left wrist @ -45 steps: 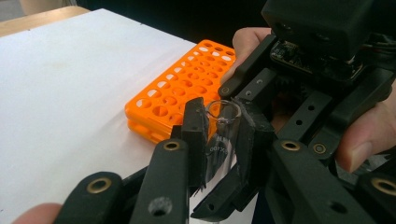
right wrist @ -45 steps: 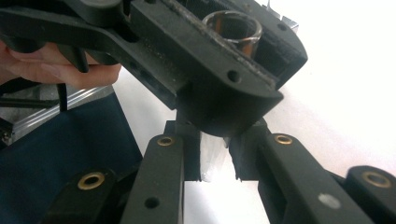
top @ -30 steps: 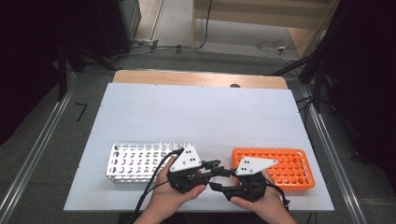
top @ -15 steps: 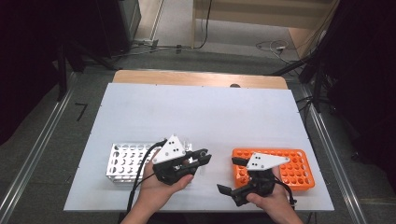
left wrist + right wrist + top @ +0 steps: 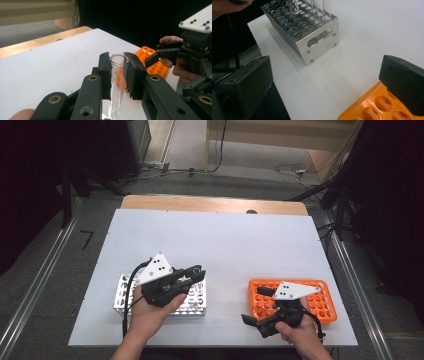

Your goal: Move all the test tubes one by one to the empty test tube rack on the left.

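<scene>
Left gripper point(image 5: 117, 72) clenches a glass test tube point(image 5: 117, 82) above the metal rack point(image 5: 192, 302); right gripper point(image 5: 260, 322) gapes empty beside the orange rack point(image 5: 320, 305), seemingly its destination.

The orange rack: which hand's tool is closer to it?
Right. The right tool is open at the orange rack's near-left corner; the left tool, shut on a glass tube, is across the table above the metal rack.

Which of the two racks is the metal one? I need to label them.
The silver metal rack under the left gripper, which holds a glass tube. The other, beside the right gripper, is the orange plastic rack.
</scene>
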`<state>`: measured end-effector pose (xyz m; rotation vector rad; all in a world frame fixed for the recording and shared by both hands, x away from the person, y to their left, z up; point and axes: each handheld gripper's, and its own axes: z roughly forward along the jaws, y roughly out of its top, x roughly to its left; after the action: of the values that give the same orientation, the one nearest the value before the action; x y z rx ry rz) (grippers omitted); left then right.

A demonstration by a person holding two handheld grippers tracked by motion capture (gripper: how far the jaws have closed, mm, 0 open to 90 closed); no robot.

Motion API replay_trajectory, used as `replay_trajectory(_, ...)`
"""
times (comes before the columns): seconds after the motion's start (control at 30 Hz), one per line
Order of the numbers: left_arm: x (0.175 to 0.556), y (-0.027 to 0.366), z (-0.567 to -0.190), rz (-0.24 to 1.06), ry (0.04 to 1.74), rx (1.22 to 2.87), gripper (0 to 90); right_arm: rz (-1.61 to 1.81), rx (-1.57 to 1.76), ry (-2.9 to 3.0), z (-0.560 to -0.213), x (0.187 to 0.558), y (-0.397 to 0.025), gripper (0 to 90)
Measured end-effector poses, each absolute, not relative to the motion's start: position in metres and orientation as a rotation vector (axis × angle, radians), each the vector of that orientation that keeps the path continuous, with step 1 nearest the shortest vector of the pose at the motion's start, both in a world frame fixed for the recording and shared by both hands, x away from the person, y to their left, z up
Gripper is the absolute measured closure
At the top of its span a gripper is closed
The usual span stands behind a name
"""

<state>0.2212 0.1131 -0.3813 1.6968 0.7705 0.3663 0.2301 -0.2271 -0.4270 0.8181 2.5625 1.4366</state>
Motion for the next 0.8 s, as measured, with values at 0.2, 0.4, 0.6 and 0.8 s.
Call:
replay_trajectory(0.2,0.224,0.125,-0.381,0.384,0.801,1.679,75.8,1.442,0.836,2.552,-0.427,0.232,-0.234,0.0)
replay_trajectory(0.4,0.225,0.135,-0.379,0.415,0.818,1.677,75.8,1.427,0.854,2.530,-0.429,0.235,-0.239,0.0)
replay_trajectory(0.6,0.228,0.145,-0.378,0.434,0.844,1.658,75.8,1.415,0.880,2.505,-0.430,0.237,-0.243,0.0)
replay_trajectory(0.8,0.232,0.155,-0.377,0.456,0.865,1.645,75.8,1.409,0.896,2.483,-0.430,0.239,-0.249,0.0)
